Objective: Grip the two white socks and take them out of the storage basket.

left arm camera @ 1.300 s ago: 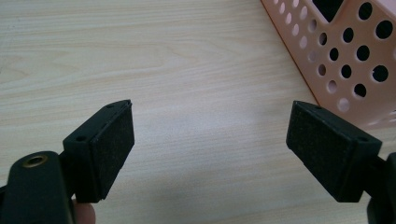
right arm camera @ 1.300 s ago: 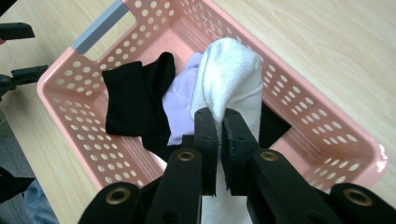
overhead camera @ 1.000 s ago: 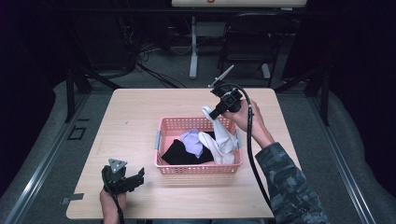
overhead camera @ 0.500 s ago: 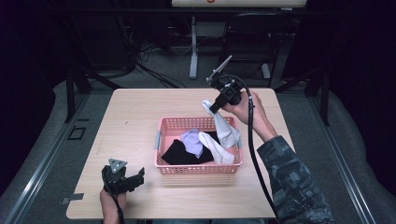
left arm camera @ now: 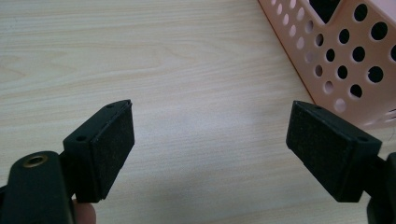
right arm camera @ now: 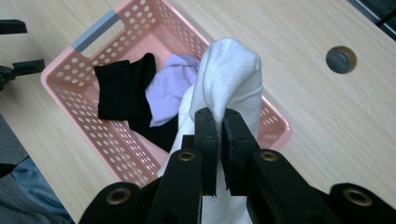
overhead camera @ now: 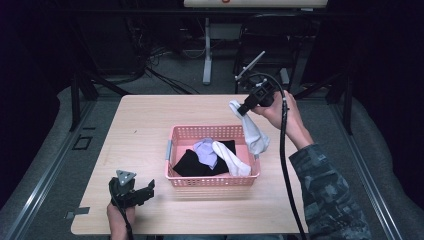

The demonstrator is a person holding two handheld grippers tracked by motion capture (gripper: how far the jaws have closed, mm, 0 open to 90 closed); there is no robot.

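Note:
A pink perforated basket (overhead camera: 180,134) (right arm camera: 88,102) sits mid-table holding a black garment (overhead camera: 192,162) (right arm camera: 122,88), a pale lilac cloth (overhead camera: 206,150) (right arm camera: 169,88) and a white sock (overhead camera: 231,159). My right gripper (overhead camera: 238,110) (right arm camera: 219,126) is shut on another white sock (overhead camera: 254,134) (right arm camera: 229,74), held above the basket's far right corner so the sock hangs down over the rim. My left gripper (overhead camera: 145,191) (left arm camera: 210,140) rests open near the table's front left, its jaws wide apart over bare wood with the basket's wall (left arm camera: 345,51) to its right.
The light wooden table (overhead camera: 140,125) has free room left of the basket and along the back. A round cable hole (right arm camera: 341,59) lies in the tabletop beyond the basket. Dark chairs and stands (overhead camera: 207,50) stand behind the table.
My right gripper has risen and moved back and to the right, lifting the white sock out of the basket. The left gripper has stayed where it was.

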